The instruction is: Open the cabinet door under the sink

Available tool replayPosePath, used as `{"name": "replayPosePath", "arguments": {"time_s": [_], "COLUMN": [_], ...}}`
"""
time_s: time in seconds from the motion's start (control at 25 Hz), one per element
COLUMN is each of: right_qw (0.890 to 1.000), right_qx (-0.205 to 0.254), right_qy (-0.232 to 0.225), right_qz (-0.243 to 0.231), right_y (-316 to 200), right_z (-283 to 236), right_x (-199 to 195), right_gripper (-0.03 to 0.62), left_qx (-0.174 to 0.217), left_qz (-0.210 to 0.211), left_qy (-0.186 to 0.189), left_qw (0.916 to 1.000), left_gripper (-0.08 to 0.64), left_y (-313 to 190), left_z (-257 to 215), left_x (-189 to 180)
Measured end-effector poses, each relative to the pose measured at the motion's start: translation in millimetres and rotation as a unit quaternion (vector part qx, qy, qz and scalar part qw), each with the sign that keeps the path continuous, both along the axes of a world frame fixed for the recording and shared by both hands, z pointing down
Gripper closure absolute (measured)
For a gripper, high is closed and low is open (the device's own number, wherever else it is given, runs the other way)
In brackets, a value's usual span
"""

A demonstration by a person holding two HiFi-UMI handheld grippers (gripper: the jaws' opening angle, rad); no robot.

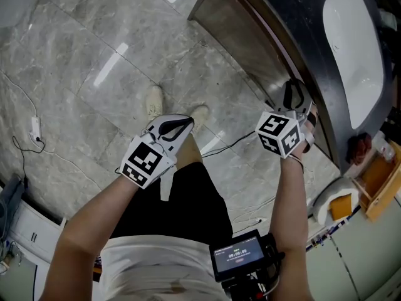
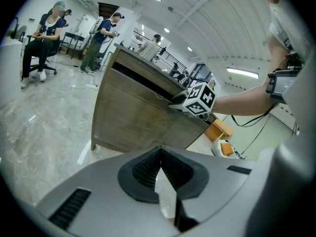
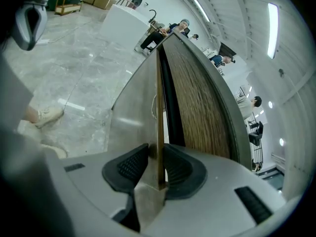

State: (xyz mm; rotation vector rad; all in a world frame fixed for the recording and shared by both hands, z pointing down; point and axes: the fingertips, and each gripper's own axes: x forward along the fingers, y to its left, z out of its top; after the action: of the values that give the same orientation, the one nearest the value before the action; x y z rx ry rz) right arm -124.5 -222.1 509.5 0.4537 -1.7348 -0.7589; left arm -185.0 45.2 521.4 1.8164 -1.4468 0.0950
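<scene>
The wooden cabinet stands under a dark counter with a white sink basin. In the right gripper view the cabinet door stands slightly ajar, and its thin edge runs between the pads. My right gripper is shut on that edge, at the cabinet's upper front. My left gripper hangs shut and empty over the floor, away from the cabinet; its jaws meet in the left gripper view. That view also shows the cabinet front with the right gripper on it.
A black cable and a white power adapter lie on the marble floor at left. An orange-brown wooden box and a white round bin stand to the right of the cabinet. My shoes are below. Several people stand or sit further off.
</scene>
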Motion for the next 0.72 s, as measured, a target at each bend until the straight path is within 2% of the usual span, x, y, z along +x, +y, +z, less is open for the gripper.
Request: {"name": "replayPosePath", "arguments": {"time_s": [0.44, 0.72], "right_qw": [0.995, 0.983], "right_qx": [-0.096, -0.185], "right_qy": [-0.010, -0.014], "right_qz": [0.003, 0.006], "right_y": [24.9, 38.0], "right_z": [-0.9, -1.8], "right_x": [4.7, 5.7], "right_gripper": [0.503, 0.514], "left_qx": [0.003, 0.004], "left_qz": [-0.015, -0.019], "left_qy": [-0.007, -0.013], "left_qw": [0.9999, 0.9997], "left_gripper": [0.551, 0.551], "left_y": [5.0, 3.6], "left_z": [-4.3, -6.9], "left_x": [-9.9, -9.9]}}
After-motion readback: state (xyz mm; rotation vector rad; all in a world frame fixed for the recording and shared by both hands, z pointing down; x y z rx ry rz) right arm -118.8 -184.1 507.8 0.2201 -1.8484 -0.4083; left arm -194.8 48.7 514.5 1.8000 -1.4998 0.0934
